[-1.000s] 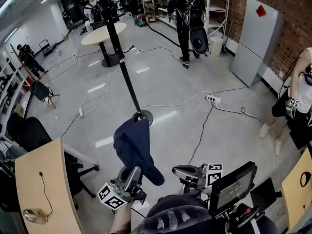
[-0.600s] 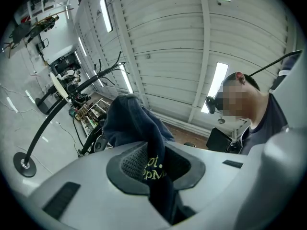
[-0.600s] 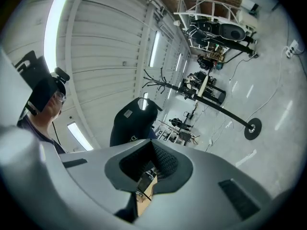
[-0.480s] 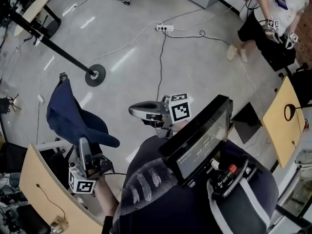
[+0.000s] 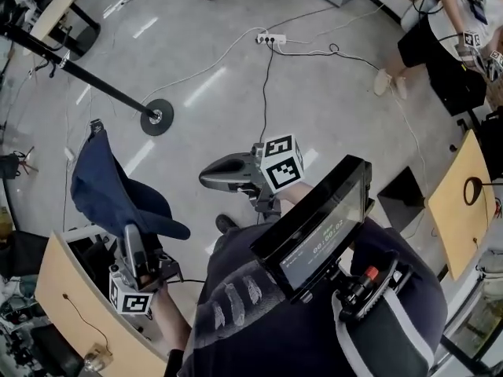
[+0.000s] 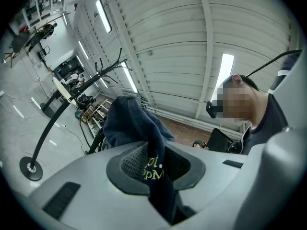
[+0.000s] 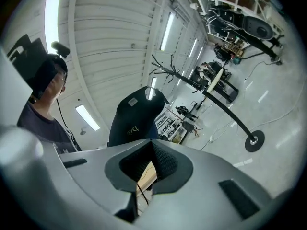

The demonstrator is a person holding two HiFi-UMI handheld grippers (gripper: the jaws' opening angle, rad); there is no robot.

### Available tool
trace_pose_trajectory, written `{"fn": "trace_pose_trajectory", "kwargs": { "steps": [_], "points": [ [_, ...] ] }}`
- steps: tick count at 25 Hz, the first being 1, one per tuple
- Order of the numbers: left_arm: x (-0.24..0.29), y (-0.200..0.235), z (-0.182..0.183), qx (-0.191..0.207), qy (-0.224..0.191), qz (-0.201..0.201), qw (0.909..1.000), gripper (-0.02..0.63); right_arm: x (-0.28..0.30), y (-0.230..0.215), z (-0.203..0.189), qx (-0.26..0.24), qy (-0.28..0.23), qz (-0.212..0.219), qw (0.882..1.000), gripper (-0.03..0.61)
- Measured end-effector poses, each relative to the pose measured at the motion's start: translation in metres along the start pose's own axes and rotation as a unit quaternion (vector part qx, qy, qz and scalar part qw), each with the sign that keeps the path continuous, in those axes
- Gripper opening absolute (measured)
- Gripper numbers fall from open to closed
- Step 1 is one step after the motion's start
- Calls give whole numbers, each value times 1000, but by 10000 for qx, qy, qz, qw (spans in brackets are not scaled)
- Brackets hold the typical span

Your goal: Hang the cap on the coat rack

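As you stand over the grey floor [image 5: 338, 108], the navy cap [image 5: 118, 191] rises upright from your left gripper [image 5: 135, 238], at about 9 o'clock in the head view. Your left gripper view shows both fingers clamped on the cap's fabric. Yellow stitched lettering is pinched right at the pads, and the crown stands above them.

The black coat rack [image 5: 94, 81] is at the cap's 1 o'clock. Its round base [image 5: 157, 118] sits on the floor and its pole runs off toward 10 o'clock. Cap and rack do not touch.

At the cap's 3 o'clock, your right gripper [image 5: 206, 176] points toward the cap, with its marker cube [image 5: 281, 163] at the rear. In the right gripper view its fingers stand a narrow gap apart with nothing between them. A tan surface and a thin cable show through the gap, and the cap and rack are visible beyond.

A wooden desk [image 5: 71, 305] lies at 7 o'clock, just below the left gripper. A screen [image 5: 318, 226] on your chest sits at the right gripper's 5 o'clock. A white power strip [image 5: 269, 38] lies at 12 o'clock, with cables trailing from it. Another person [image 5: 452, 30] stands at 2 o'clock, well apart from you.
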State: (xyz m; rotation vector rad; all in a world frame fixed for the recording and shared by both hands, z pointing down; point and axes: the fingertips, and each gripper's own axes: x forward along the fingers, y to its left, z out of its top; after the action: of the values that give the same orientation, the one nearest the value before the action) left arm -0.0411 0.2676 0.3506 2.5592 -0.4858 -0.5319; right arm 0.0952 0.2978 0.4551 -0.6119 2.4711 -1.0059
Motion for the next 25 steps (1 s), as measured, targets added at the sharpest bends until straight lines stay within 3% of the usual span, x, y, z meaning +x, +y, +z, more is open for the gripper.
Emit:
{"fn": "trace_pose_trajectory", "kwargs": {
  "steps": [6, 11, 15, 25],
  "points": [
    [2, 22, 2, 67, -308, -175, 9993, 83, 13, -7, 24, -795, 429, -2, 9959, 3],
    [-22, 80, 44, -55, -253, -392, 9989, 83, 74, -19, 23, -548, -81, -596, 9967, 3],
    [-47, 129, 84, -32, -552, -366, 9978, 83, 139, -34, 22, -467, -58, -603, 9971, 3],
    [-52, 195, 125, 159, -1005, -73, 9948, 83, 201, -71, 35, -342, 340, -444, 9978, 3]
  ]
}}
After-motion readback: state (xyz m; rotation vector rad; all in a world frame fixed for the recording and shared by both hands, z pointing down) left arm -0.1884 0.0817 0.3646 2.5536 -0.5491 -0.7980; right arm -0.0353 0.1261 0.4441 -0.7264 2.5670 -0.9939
